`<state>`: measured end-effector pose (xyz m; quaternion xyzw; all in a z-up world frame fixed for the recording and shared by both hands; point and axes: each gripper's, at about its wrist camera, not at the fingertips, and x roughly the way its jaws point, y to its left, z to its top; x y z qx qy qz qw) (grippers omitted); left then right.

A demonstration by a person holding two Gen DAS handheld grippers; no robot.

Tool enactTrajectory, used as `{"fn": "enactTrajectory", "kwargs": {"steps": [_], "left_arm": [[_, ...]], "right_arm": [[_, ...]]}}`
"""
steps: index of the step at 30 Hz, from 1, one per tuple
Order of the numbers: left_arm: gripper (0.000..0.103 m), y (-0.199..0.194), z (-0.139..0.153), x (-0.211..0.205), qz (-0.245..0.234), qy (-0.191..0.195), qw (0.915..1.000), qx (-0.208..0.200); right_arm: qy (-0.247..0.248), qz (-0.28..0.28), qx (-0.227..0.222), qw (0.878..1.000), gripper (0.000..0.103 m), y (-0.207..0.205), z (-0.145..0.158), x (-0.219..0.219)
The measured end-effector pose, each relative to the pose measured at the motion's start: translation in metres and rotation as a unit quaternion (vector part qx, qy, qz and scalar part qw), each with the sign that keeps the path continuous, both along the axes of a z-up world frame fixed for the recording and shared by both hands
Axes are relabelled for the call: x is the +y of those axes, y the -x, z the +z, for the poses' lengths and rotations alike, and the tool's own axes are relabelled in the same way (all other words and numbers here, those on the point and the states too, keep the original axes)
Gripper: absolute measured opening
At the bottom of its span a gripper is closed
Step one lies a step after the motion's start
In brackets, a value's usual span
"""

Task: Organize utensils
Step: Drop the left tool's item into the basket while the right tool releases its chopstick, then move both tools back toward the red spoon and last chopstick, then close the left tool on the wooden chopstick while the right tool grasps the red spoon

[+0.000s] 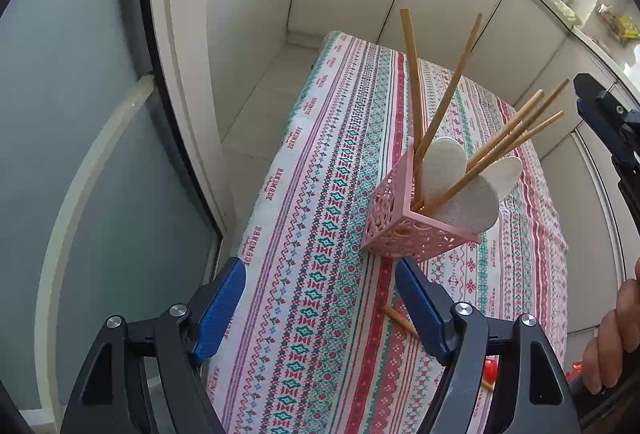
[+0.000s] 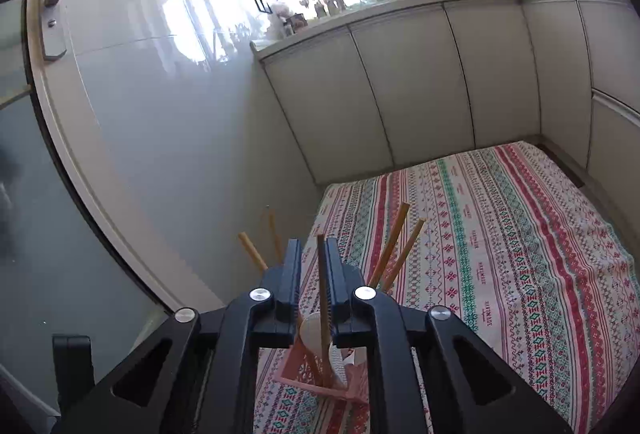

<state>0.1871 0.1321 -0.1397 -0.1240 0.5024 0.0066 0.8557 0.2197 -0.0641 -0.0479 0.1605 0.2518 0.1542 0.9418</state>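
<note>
Closest in, the left gripper (image 1: 320, 308) hangs over the near end of the tablecloth (image 1: 320, 194) with its fingers spread wide and nothing between them. One chopstick (image 1: 400, 320) lies flat on the cloth just in front of the pink basket (image 1: 404, 230), half hidden behind the left gripper's right-hand finger. My guess is that gripper is parked there to go for it next. There's also something small and red (image 1: 491, 368) near that finger, can't tell what.

Then the basket itself, sitting on the cloth. It's the landmark here: several chopsticks (image 1: 444, 106) stand in it fanned out, leaning on the rim, plus a few white spoons (image 1: 444, 164) with their bowls up. They lean because the basket is short and the sticks are long.

Right above the basket is the right gripper (image 2: 313, 274), pointing down over it. A single stick (image 2: 322, 294) stands between its fingers with its lower end already down in the basket. There's a gap on either side of it, so I'd call the grip let go, stick dropped in.

Past the basket the cloth is bare, with cabinet doors (image 2: 400, 86) behind it.
</note>
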Motion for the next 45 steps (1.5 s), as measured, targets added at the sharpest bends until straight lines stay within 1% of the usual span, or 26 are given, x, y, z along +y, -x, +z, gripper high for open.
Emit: {"fn": "enactTrajectory", "kwargs": {"steps": [2, 3, 7, 10, 13, 16, 20, 24, 27, 31, 35, 37, 38, 39, 40, 42, 44, 45], "left_arm": [[0.079, 0.001, 0.001, -0.001, -0.002, -0.002, 1.0, 0.0], [0.079, 0.001, 0.001, -0.002, -0.003, -0.002, 1.0, -0.001], [0.079, 0.004, 0.005, -0.008, -0.013, -0.006, 0.9999, -0.003], [0.079, 0.007, 0.006, -0.015, -0.023, -0.004, 0.9997, 0.0], [0.079, 0.01, 0.006, -0.021, -0.034, 0.004, 0.9994, 0.006], [0.079, 0.014, 0.007, -0.03, -0.049, 0.004, 0.9987, 0.011], [0.079, 0.018, 0.004, -0.046, -0.07, 0.001, 0.9972, 0.026], [0.079, 0.021, -0.004, -0.06, -0.088, 0.001, 0.9951, 0.045], [0.079, 0.023, -0.01, -0.072, -0.104, -0.006, 0.9928, 0.058], [0.079, 0.023, -0.023, -0.084, -0.12, 0.001, 0.9897, 0.078], [0.076, 0.016, -0.044, -0.088, -0.105, 0.01, 0.989, 0.104], [0.07, 0.012, -0.054, -0.089, -0.093, 0.022, 0.9888, 0.115], [0.063, 0.009, -0.059, -0.091, -0.088, 0.03, 0.9884, 0.12], [0.058, 0.007, -0.063, -0.092, -0.084, 0.04, 0.988, 0.123], [0.055, 0.004, -0.067, -0.093, -0.084, 0.052, 0.9871, 0.126], [0.044, -0.001, -0.075, -0.095, -0.076, 0.069, 0.9856, 0.134], [0.04, -0.004, -0.08, -0.098, -0.066, 0.066, 0.9865, 0.134], [0.038, -0.006, -0.082, -0.1, -0.061, 0.059, 0.9877, 0.131]], "right_arm": [[-0.001, 0.001, -0.009, 1.0, 0.046, 0.007, 0.008, -0.009], [-0.002, 0.0, -0.007, 1.0, 0.047, 0.011, 0.011, -0.014], [0.008, -0.002, 0.026, 1.0, 0.047, 0.02, 0.021, -0.034], [0.027, -0.007, 0.056, 0.998, 0.047, 0.028, 0.023, -0.049], [0.035, -0.013, 0.096, 0.995, 0.048, 0.038, 0.021, -0.069], [0.045, -0.018, 0.136, 0.989, 0.048, 0.049, 0.014, -0.088], [0.05, -0.022, 0.199, 0.978, 0.051, 0.062, -0.005, -0.112], [0.064, -0.018, 0.257, 0.964, 0.054, 0.069, -0.027, -0.124], [0.064, -0.01, 0.295, 0.953, 0.056, 0.073, -0.044, -0.131], [0.073, -0.01, 0.329, 0.941, 0.056, 0.075, -0.062, -0.14], [0.076, -0.012, 0.356, 0.931, 0.057, 0.075, -0.076, -0.148], [0.075, -0.012, 0.366, 0.928, 0.057, 0.074, -0.084, -0.152], [0.075, -0.012, 0.37, 0.926, 0.057, 0.073, -0.087, -0.153], [0.076, -0.013, 0.375, 0.924, 0.057, 0.072, -0.091, -0.155], [0.078, -0.013, 0.38, 0.922, 0.057, 0.072, -0.095, -0.157], [0.081, -0.014, 0.388, 0.918, 0.057, 0.07, -0.102, -0.16], [0.084, -0.013, 0.395, 0.915, 0.057, 0.07, -0.108, -0.163], [0.085, -0.013, 0.398, 0.913, 0.057, 0.07, -0.111, -0.165]]}}
